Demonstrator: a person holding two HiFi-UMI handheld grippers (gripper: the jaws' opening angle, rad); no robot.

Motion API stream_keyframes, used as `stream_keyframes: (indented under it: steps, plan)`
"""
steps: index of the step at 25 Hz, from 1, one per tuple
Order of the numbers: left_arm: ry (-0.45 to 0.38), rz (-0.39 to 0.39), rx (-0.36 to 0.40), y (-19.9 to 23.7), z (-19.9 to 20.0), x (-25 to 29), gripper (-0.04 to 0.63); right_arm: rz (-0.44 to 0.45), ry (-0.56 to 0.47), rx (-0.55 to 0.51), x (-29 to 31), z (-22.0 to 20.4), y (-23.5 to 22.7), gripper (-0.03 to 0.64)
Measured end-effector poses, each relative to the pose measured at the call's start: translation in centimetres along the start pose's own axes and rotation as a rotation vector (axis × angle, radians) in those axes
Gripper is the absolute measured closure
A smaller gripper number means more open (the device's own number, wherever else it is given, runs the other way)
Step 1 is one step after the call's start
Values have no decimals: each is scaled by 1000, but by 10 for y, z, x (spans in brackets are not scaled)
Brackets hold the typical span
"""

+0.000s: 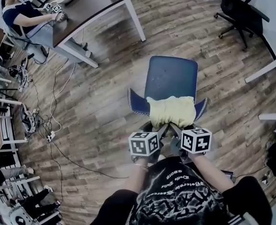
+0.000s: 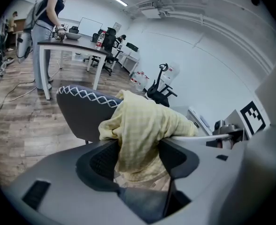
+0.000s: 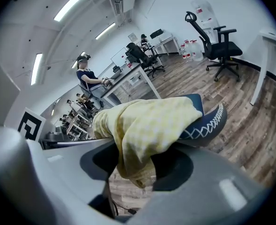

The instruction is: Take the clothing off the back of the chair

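Observation:
A pale yellow checked piece of clothing (image 1: 172, 110) hangs over the back of a dark blue chair (image 1: 171, 76) right in front of me. Both grippers reach its near edge side by side. My left gripper (image 1: 162, 128) has its jaws wide, with a fold of the clothing (image 2: 142, 125) filling the gap between them, above the chair back (image 2: 86, 109). My right gripper (image 1: 178, 128) has narrower jaws that pinch another hanging fold of the clothing (image 3: 145, 121), beside the chair back's stitched edge (image 3: 206, 123).
A long table (image 1: 88, 3) stands at the far left with a person (image 1: 25, 15) working at it. A black office chair (image 1: 241, 11) stands at the far right, white desk legs (image 1: 269, 69) to the right. Cables (image 1: 49, 125) trail over the wooden floor at left.

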State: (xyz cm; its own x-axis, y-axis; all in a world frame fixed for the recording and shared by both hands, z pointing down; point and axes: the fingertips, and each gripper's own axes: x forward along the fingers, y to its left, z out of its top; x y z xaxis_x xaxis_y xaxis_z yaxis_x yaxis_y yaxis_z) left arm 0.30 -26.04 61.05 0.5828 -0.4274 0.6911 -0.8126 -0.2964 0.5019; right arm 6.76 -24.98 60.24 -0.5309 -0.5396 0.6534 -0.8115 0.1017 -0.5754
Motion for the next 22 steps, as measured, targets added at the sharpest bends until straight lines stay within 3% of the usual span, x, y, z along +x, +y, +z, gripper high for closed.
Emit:
stream_keyframes:
  steps: [3, 7, 14, 22]
  plan:
    - [-45, -23, -29, -9, -1, 2, 385, 12, 4, -25, 1, 0, 4, 478]
    - [-78, 22, 14, -14, -2, 2, 459, 32, 23, -46, 3, -1, 10, 531]
    - [-93, 15, 27, -23, -7, -10, 505, 44, 21, -149, -6, -3, 19, 549]
    - [-165, -8, 62, -33, -16, -35, 517, 39, -47, -247, -23, -12, 38, 554]
